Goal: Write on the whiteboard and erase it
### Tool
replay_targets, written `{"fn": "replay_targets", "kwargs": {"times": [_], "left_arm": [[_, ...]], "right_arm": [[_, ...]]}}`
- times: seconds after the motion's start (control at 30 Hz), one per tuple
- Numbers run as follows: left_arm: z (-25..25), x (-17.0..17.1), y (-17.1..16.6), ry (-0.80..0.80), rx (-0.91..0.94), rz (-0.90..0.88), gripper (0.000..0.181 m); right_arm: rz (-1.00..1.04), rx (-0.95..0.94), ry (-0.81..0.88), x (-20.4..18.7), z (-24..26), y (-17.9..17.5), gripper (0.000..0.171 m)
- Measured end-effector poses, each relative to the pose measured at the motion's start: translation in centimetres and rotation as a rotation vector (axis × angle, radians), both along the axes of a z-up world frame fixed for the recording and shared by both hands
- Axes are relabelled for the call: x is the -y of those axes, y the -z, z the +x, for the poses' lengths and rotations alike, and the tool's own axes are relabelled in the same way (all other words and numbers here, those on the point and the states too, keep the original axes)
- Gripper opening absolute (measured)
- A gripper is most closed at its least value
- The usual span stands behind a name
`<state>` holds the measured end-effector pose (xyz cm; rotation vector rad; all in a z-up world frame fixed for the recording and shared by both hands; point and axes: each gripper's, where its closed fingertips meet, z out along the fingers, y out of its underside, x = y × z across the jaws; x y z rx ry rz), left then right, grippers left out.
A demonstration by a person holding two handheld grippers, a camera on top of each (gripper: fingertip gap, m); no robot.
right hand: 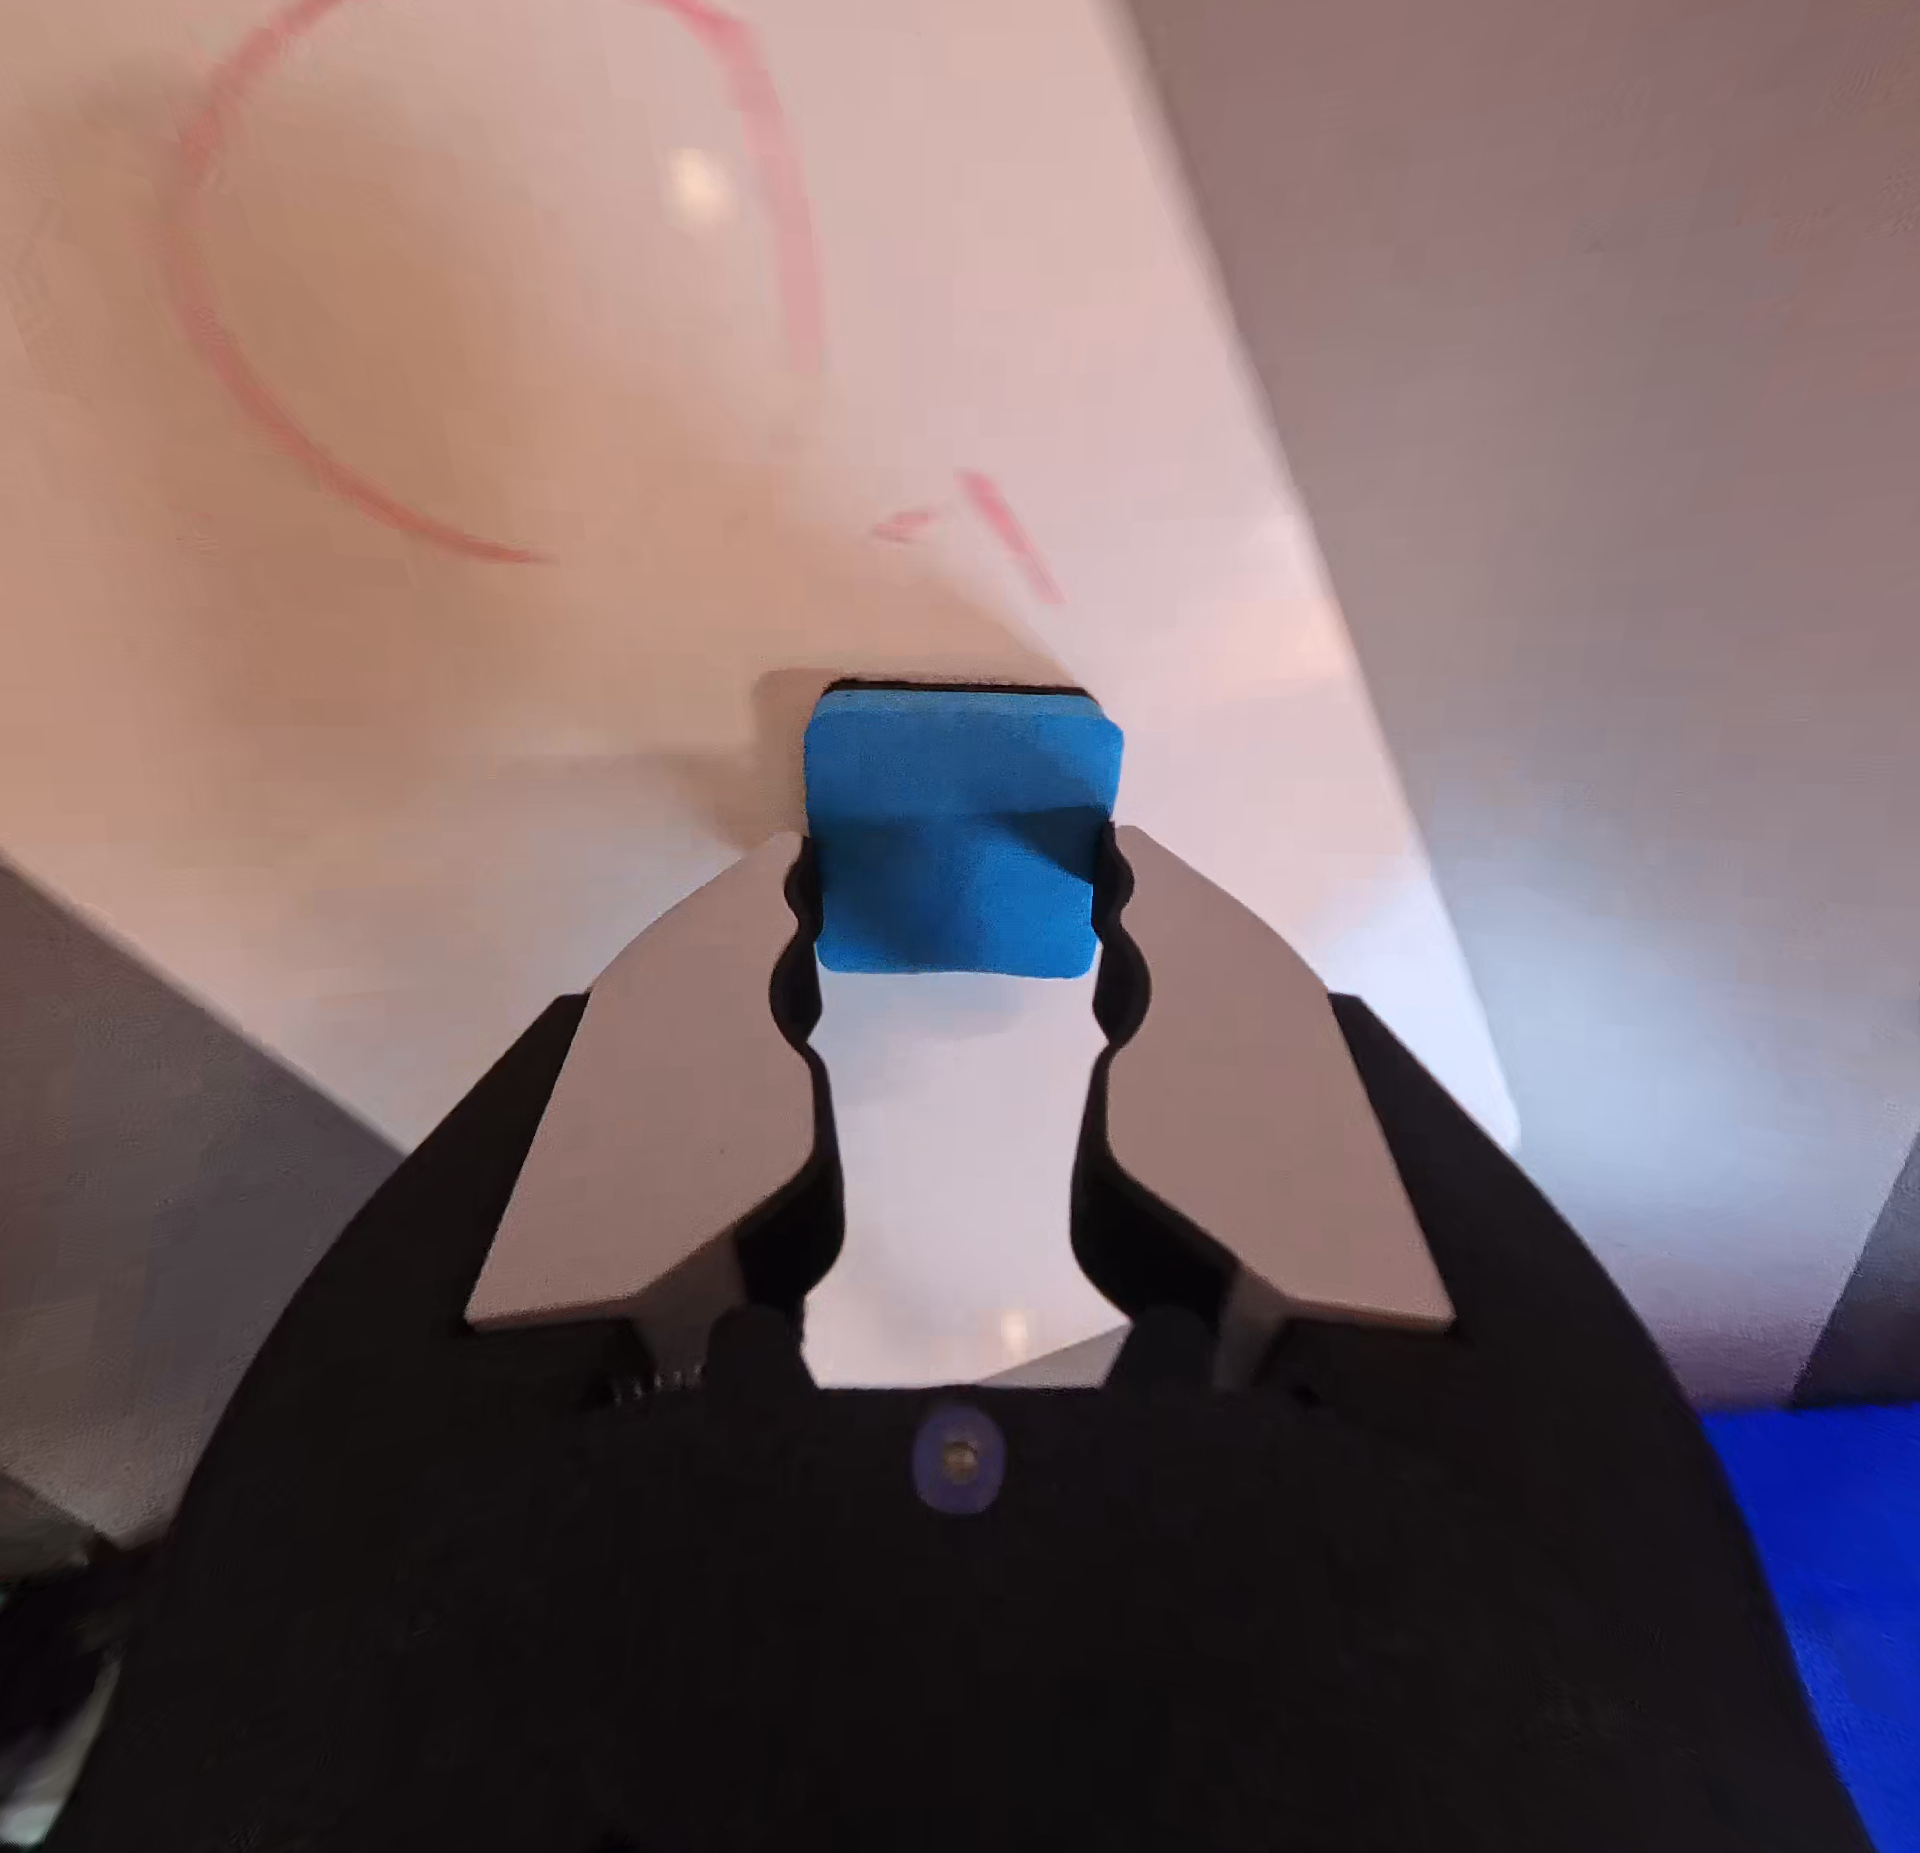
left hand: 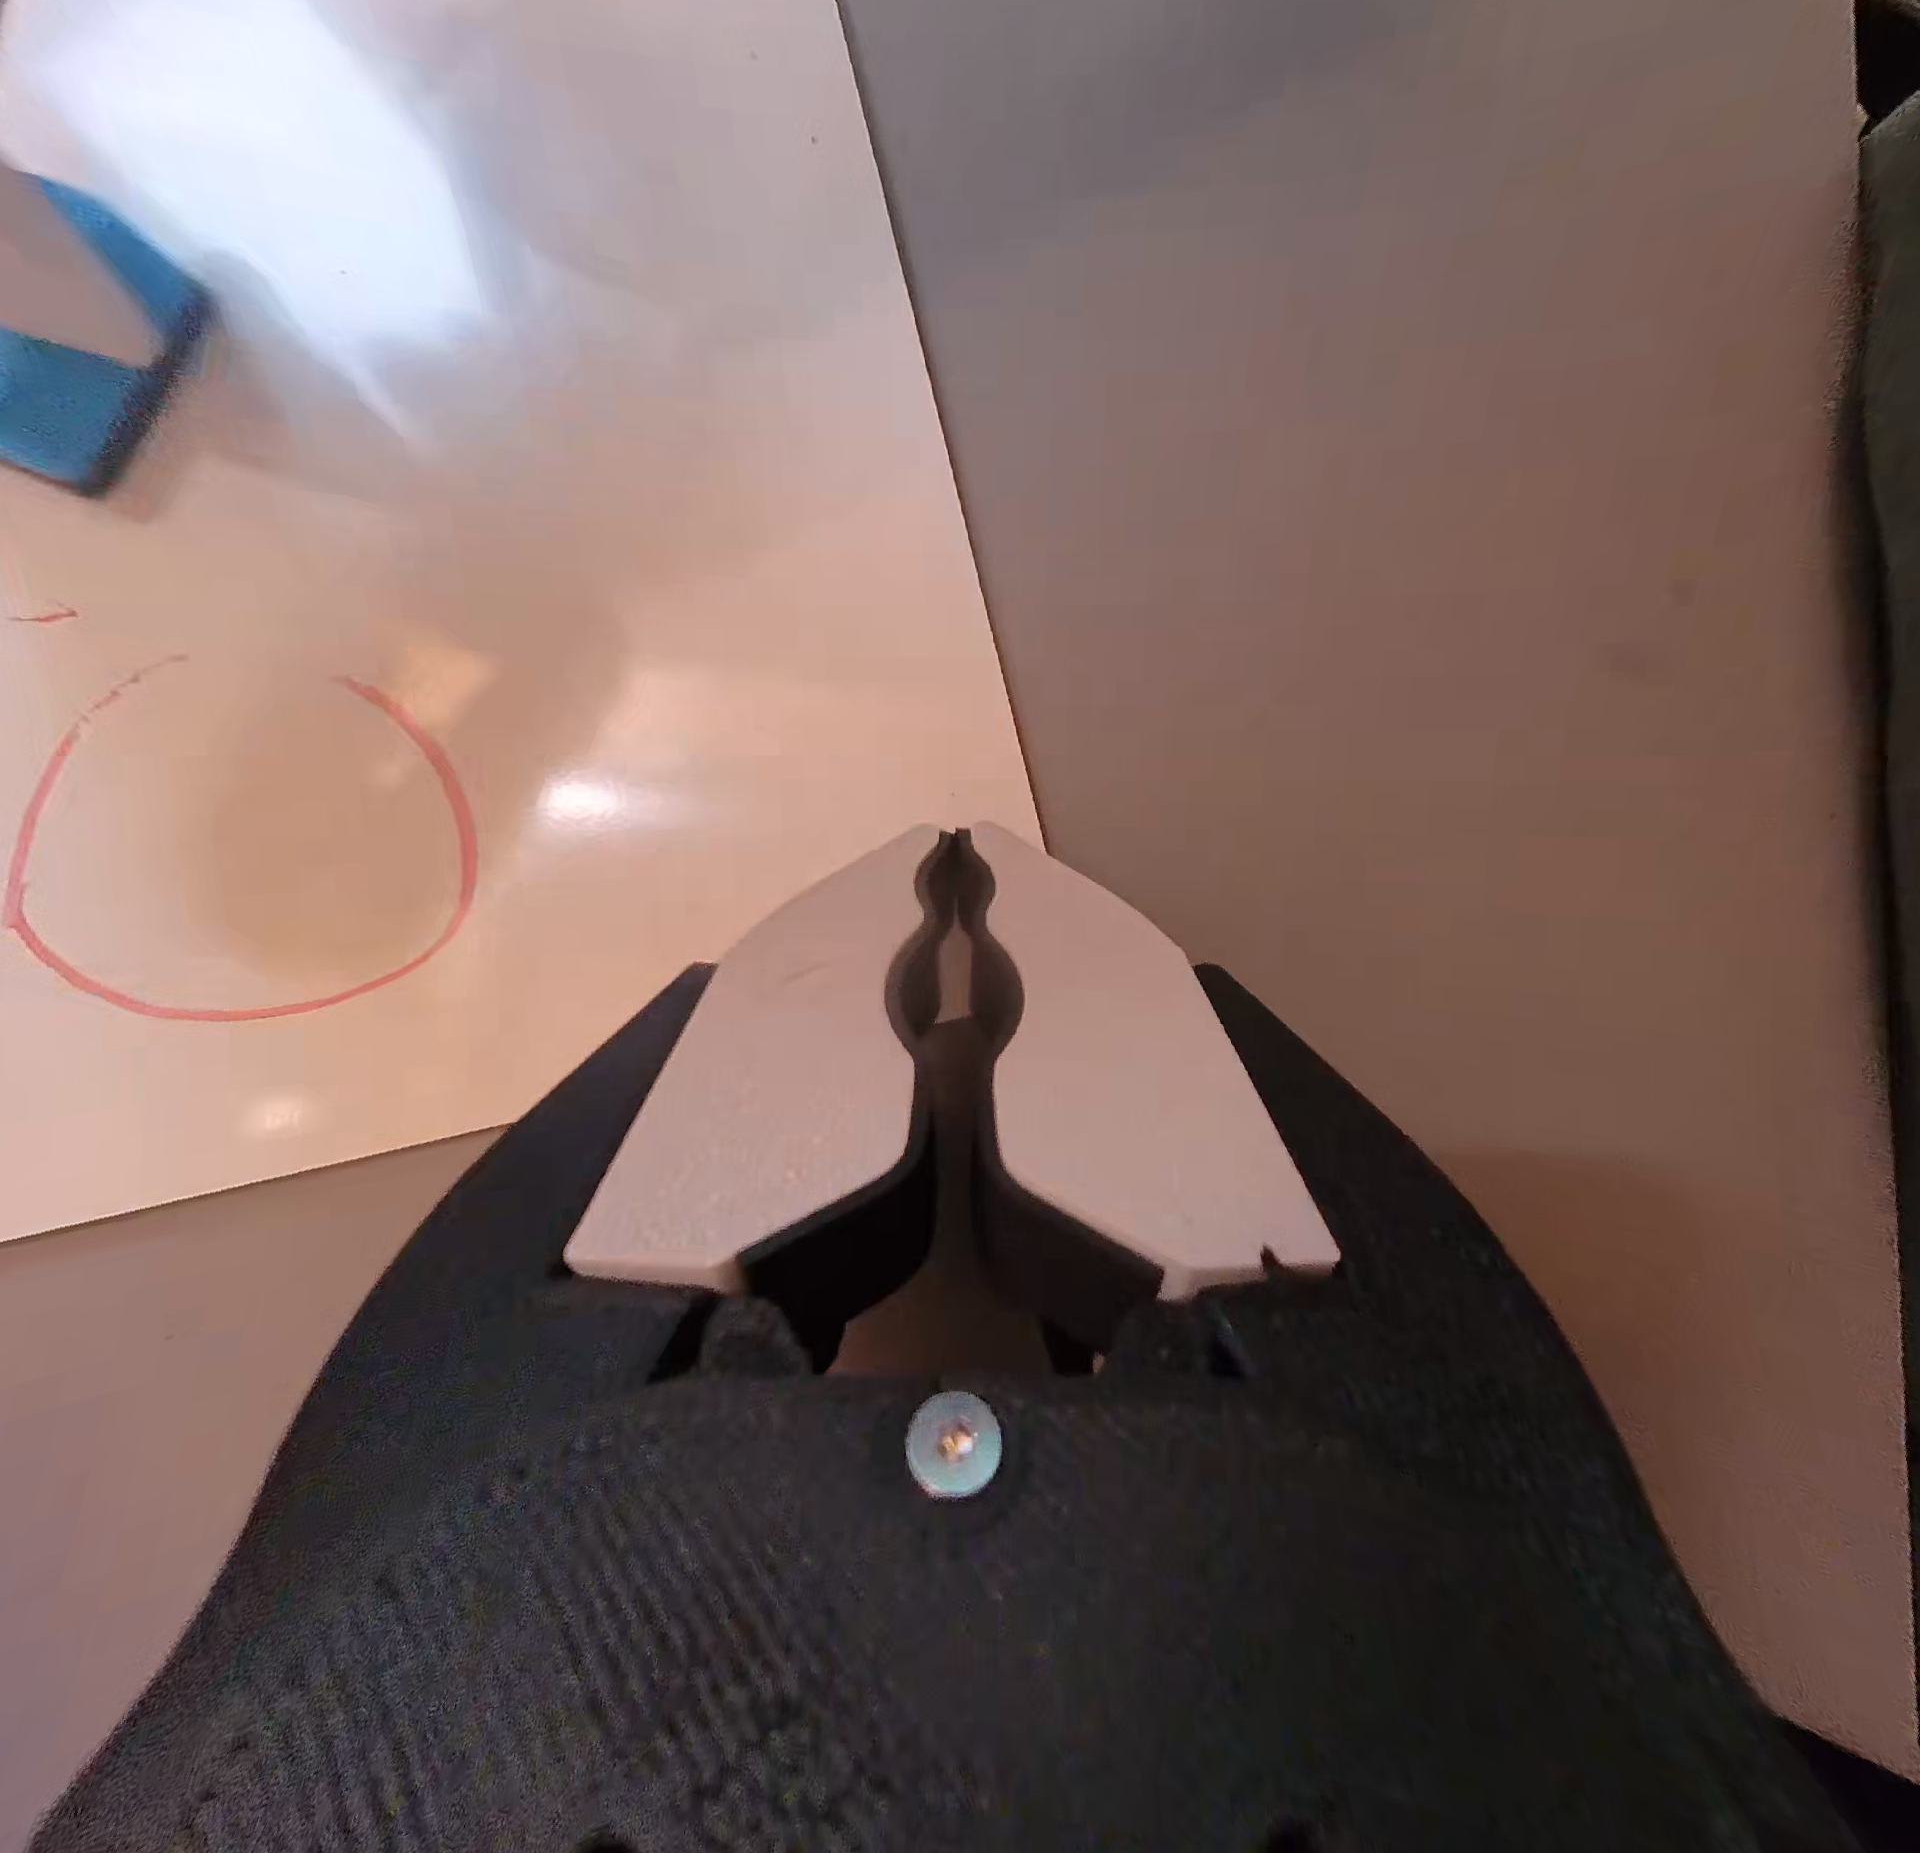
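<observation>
A white whiteboard (left hand: 644, 556) lies flat on a grey table, with a red drawn circle (left hand: 447, 868) that has a gap at its top. My right gripper (right hand: 951, 842) is shut on a blue eraser (right hand: 956, 816), whose dark felt underside rests on the whiteboard (right hand: 520, 712) near the red circle (right hand: 208, 276) and two short red marks (right hand: 1003, 525). The eraser also shows, blurred, at the left edge of the left wrist view (left hand: 73, 390). My left gripper (left hand: 958, 839) is shut and empty, at the board's right edge.
The grey table surface (left hand: 1455, 556) extends to the right of the board. A dark fabric thing (left hand: 1886, 453) stands at the far right edge. A bright blue surface (right hand: 1818, 1595) shows at the lower right of the right wrist view.
</observation>
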<state>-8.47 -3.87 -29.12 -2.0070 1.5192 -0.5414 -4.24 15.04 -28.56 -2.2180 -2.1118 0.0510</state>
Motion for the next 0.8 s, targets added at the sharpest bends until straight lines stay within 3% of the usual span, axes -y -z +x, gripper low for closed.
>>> {"fn": "replay_targets", "kwargs": {"times": [0.1,0.2,0.3,0.47,0.7,0.8], "left_arm": [[0.1,0.1,0.0,0.007,0.003,-0.009,0.0],[0.4,0.3,0.0,0.015,0.0,-0.004,0.0],[0.5,0.3,0.0,0.008,0.008,0.0,0.0],[0.7,0.6,0.0,0.027,0.029,-0.03,0.0],[0.6,1.0,0.0,0.037,0.006,-0.016,0.0],[0.7,1.1,0.0,0.046,-0.002,-0.012,0.0]], "right_arm": [[0.023,-0.021,-0.141,3.0,-3.2,0.0,0.051],[0.022,-0.08,-0.034,-0.5,-5.3,0.0,0.051],[0.003,-0.072,-0.02,-1.8,-3.6,0.0,0.051],[-0.008,0.016,-0.193,4.0,-0.9,0.0,0.05],[-0.039,-0.056,-0.151,8.7,5.5,-0.1,0.051],[-0.019,-0.03,-0.076,8.2,9.2,-0.1,0.051]]}}
